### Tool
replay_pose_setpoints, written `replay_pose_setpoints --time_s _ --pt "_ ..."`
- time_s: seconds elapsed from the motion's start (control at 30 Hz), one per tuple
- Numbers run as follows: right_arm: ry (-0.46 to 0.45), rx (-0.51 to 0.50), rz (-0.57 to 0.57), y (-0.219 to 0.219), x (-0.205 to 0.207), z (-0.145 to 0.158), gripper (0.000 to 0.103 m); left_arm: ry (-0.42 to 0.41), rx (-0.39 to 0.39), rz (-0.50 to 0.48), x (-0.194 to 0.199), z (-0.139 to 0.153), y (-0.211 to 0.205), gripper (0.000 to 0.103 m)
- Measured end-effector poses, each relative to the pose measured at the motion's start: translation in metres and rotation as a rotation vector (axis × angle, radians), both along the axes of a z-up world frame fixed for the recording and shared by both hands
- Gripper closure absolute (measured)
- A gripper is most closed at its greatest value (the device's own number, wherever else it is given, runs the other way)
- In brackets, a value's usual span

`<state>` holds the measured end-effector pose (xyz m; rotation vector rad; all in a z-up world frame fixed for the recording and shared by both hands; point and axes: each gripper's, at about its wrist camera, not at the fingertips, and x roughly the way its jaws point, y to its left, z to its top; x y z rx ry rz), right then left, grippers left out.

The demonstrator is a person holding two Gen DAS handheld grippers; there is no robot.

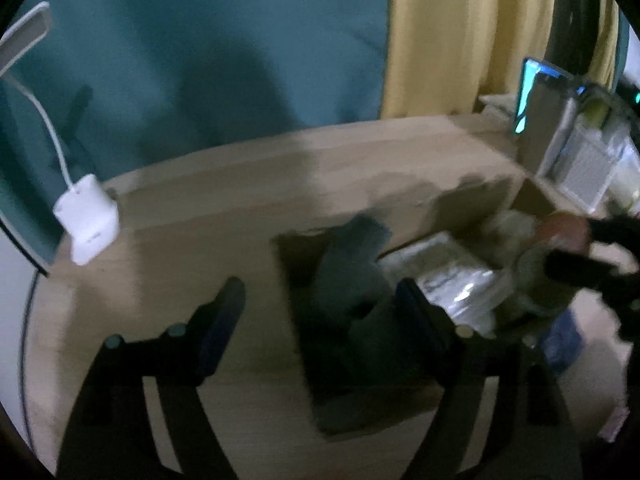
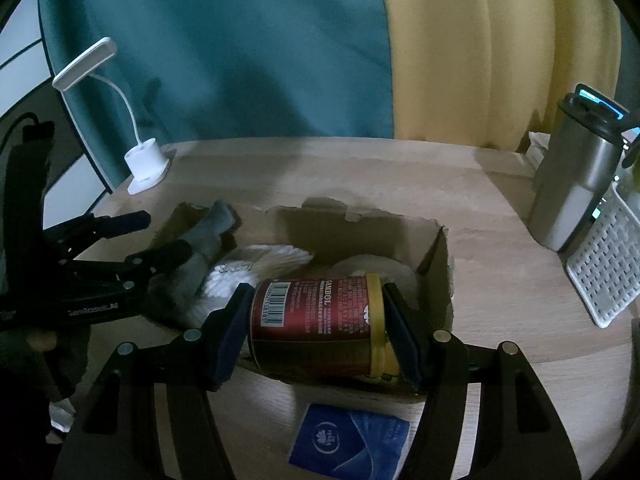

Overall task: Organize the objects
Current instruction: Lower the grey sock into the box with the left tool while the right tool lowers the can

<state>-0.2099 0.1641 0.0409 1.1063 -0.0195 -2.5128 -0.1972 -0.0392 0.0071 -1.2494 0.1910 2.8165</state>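
The right gripper (image 2: 316, 320) jaws clamp the can (image 2: 320, 328) endwise over the box (image 2: 436, 256) for loading; the left gripper (image 1: 320, 320) jaws stand apart, seemingly around a grey cloth (image 1: 352, 264).

light: dim – soft shadows on curtain | left wrist: motion-blurred | right wrist: sharp | edges: fisheye-bent, dark corners

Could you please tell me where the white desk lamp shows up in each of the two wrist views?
Left wrist: desk lamp at the left edge, on the table's far corner.
Right wrist: desk lamp upper left, same corner.
Shared landmark: the cardboard box.
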Motion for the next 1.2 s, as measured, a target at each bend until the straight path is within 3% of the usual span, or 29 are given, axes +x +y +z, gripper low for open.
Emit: replay_pose_setpoints --time_s 0.3,0.47,0.6,0.87,1.07,1.2 --pt "-0.016 -0.012 -0.007 0.003 0.002 -0.006 0.036 -0.025 -0.121 0.055 -0.006 -0.017 -0.019 0.024" --pt "-0.017 -0.015 -0.010 0.002 0.003 -0.007 0.036 -0.028 -0.014 0.080 -0.006 -0.011 -0.033 0.024" --pt "-0.025 -0.006 -0.008 0.000 0.004 -0.009 0.036 0.006 0.172 0.037 0.001 0.005 -0.041 0.024" --pt "-0.024 0.011 -0.026 -0.004 0.006 -0.012 0.036 -0.049 0.148 -0.029 0.000 -0.011 -0.024 0.024" --pt "-0.057 0.074 -0.050 -0.013 0.000 -0.028 0.036 -0.061 0.132 -0.006 -0.003 -0.020 -0.028 0.021" --pt "-0.083 0.059 -0.050 -0.019 -0.001 -0.034 0.036 -0.058 0.127 0.014 -0.003 -0.022 -0.035 0.015"
